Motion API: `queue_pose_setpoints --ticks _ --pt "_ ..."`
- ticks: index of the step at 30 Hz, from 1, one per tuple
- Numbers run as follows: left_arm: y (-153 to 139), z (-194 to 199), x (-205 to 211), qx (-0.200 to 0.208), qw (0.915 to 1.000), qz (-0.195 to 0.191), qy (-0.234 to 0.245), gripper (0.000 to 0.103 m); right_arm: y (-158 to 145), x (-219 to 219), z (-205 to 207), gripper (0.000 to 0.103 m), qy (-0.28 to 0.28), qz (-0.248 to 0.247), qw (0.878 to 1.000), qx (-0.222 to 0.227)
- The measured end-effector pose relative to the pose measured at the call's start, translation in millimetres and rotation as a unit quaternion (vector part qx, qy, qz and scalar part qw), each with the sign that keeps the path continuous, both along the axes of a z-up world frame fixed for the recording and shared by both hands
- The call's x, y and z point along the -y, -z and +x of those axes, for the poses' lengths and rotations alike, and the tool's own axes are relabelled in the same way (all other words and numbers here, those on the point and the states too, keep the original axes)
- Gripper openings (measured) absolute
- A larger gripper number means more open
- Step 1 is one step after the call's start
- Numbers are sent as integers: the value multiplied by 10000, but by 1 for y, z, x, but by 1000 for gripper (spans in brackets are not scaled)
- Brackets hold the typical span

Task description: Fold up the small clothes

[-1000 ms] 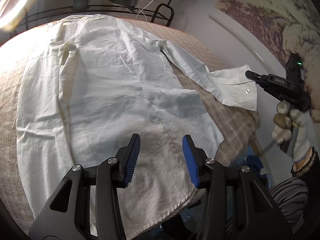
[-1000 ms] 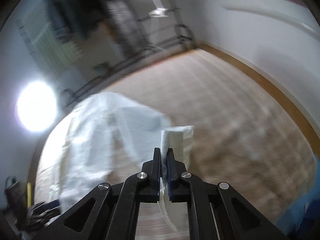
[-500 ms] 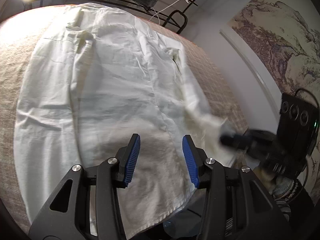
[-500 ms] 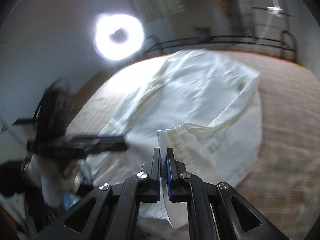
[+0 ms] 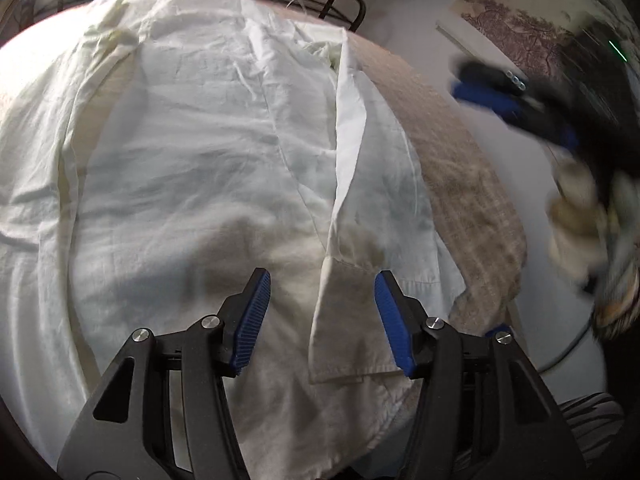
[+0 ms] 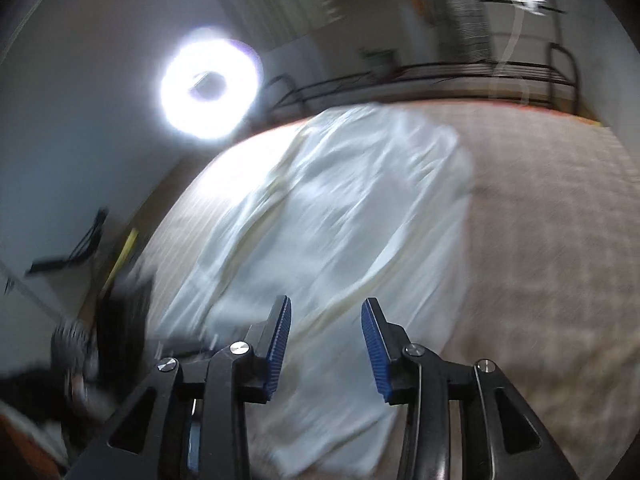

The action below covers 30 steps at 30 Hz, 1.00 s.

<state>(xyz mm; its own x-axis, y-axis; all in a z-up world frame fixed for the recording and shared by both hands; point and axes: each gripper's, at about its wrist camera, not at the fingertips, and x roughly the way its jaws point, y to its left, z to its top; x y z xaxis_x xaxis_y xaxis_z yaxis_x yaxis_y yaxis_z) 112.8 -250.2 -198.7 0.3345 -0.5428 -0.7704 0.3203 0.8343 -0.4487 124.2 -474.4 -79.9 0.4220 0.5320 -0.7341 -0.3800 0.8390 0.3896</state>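
White shirt (image 5: 192, 168) on table (image 5: 460, 168), sleeve (image 5: 360, 208) folded inward at 3 o'clock. Right claw (image 6: 326, 344) just opened, empty; left claw (image 5: 322, 320) opened wider, released over cuff. Next, presumably: opposite sleeve at 9 o'clock.

right tool (image 5: 516, 96) motion-blurred, gloved hand (image 5: 580, 216) smeared, shirt (image 5: 200, 160) hem cut off

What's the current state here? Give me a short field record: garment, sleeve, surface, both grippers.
garment: white shirt spread flat, wrinkled
sleeve: right-side sleeve folded in over the body, cuff lying near the hem
surface: beige woven cloth under the shirt
left gripper: open, jaws have just been opening, above the cuff, nothing gripped
right gripper: open, jaws have just been opening, empty, over the shirt; blurred
lighting: ring light on
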Motion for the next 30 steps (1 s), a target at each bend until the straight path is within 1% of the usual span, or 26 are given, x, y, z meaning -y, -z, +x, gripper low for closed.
queue_pose_setpoints --ticks 1,2,3,4,5,10,13,14,15,16,17,18,21,25,27,30 --pt "0 -1 1 40 10000 20 25 53 -1 1 17 42 164 -64 9998 -26" --pt "0 -1 2 81 9999 29 64 43 -1 3 36 42 359 -167 9992 -59" --pt "1 -2 2 87 9999 36 100 37 0 3 53 42 502 -269 9983 -83" --pt "2 -2 3 96 9999 30 140 22 3 2 73 42 652 -411 9969 -143" --pt "4 -1 5 80 9998 8 181 9 5 1 90 42 732 -492 9959 -198" --pt "5 -2 5 10 9997 -156 196 4 21 -9 161 42 1079 -1069 9875 -418" --pt "5 -3 4 -11 9995 -247 187 3 33 -17 185 42 1148 -1399 9821 -525" --pt "5 -3 4 -25 9995 -276 175 3 39 -21 193 36 1149 -1503 9804 -557" --pt "5 -3 3 -55 9993 -319 160 3 42 -23 198 24 1145 -1547 9794 -608" --pt "5 -3 3 -75 9992 -351 156 3 44 -23 201 17 1144 -1564 9789 -650" --pt "5 -4 2 -109 9990 -400 142 2 47 -24 204 7 1128 -1591 9784 -688" --pt "4 -5 2 -134 9988 -443 131 2 48 -25 205 1 1128 -1670 9772 -669" --pt "2 -9 1 -190 9979 -606 97 2 42 -31 201 0 1104 -1842 9758 -404" --pt "-2 -15 0 -330 9951 -931 21 1 17 -44 196 0 967 -1664 9813 -61" --pt "-4 -19 -1 -462 9925 -1130 23 1 5 -60 194 0 732 -1676 9830 154" --pt "-5 -25 -2 -544 9903 -1276 -26 0 1 -89 193 0 368 -1765 9829 368"
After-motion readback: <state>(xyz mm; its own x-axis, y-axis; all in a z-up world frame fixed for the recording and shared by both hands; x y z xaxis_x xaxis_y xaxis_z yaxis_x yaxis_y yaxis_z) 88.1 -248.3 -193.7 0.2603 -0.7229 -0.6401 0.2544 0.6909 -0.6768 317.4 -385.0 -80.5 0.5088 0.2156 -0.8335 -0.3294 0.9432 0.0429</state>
